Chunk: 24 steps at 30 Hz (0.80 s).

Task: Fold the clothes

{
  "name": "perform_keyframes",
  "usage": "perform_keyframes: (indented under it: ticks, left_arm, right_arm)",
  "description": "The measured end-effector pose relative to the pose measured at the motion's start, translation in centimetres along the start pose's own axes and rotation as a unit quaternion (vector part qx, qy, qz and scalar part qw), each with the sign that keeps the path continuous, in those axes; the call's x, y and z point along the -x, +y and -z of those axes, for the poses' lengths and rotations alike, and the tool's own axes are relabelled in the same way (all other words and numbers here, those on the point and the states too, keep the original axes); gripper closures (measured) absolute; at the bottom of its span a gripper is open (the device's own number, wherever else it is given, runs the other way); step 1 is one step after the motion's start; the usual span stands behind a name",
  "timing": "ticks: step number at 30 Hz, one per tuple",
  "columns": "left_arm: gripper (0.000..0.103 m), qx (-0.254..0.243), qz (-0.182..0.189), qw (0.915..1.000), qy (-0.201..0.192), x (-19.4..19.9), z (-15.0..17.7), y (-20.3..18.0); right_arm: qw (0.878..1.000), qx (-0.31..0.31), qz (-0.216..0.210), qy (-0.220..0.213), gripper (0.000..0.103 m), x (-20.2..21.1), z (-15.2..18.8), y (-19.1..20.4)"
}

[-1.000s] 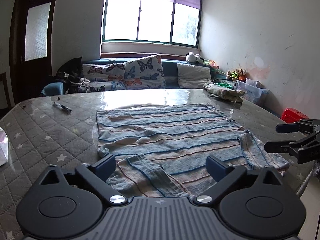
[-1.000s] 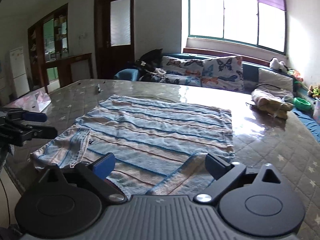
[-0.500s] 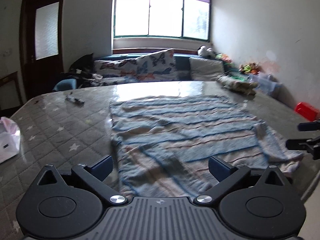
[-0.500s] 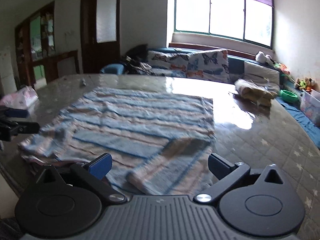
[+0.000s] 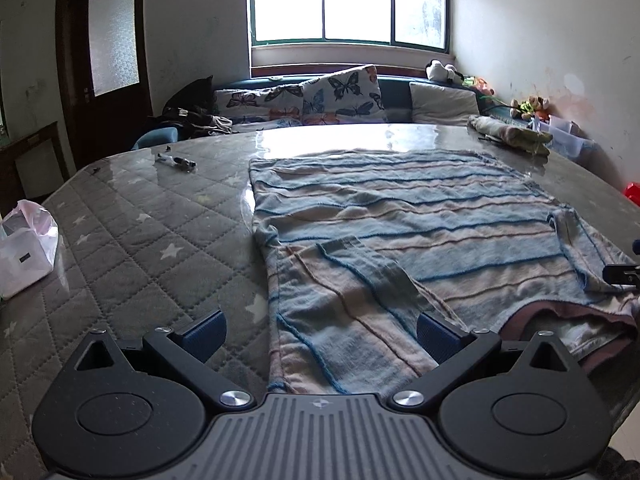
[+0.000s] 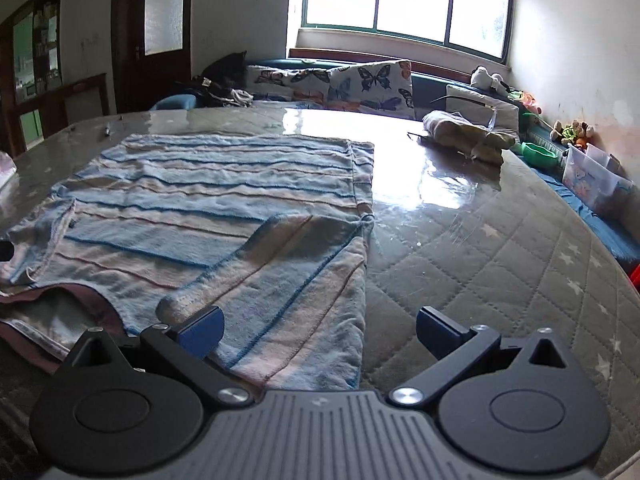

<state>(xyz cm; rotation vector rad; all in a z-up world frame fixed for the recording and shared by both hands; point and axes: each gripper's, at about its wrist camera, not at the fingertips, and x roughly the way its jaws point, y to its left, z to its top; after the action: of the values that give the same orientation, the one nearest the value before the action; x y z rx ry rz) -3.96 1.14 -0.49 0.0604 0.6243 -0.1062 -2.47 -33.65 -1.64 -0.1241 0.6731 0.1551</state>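
So the striped sweater [image 5: 400, 216] lies flat on the bench [image 5: 132, 236], both sleeves now folded inward; left gripper [image 5: 320, 330] and right gripper [image 6: 318, 328] have pulled back, jaws apart and empty, so body folds seem next.

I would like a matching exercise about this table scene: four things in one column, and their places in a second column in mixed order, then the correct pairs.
Things
1. blue and pink striped knit shirt
2. white plastic bag
3. small dark pen
4. beige folded cloth bundle

Places
A. far right part of the table, close to the sofa
B. spread flat over the middle of the table
C. left edge of the table
D. far left part of the table, beyond the shirt's corner

Pairs: 1-B, 2-C, 3-D, 4-A
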Motion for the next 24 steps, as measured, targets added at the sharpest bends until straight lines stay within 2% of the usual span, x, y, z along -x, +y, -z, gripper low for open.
perform_keyframes:
  ticks: [14, 24]
  left_arm:
    - [0.0, -0.016, 0.008, 0.9997, 0.019, -0.3, 0.6, -0.5]
    - [0.001, -0.038, 0.018, 0.9991, -0.006, 1.9, 0.1, -0.5]
  right_arm:
    - [1.0, 0.029, -0.001, -0.008, 0.0, 1.2, -0.4, 0.3]
    - [0.998, 0.05, -0.02, -0.022, 0.0, 2.6, -1.1, 0.4]
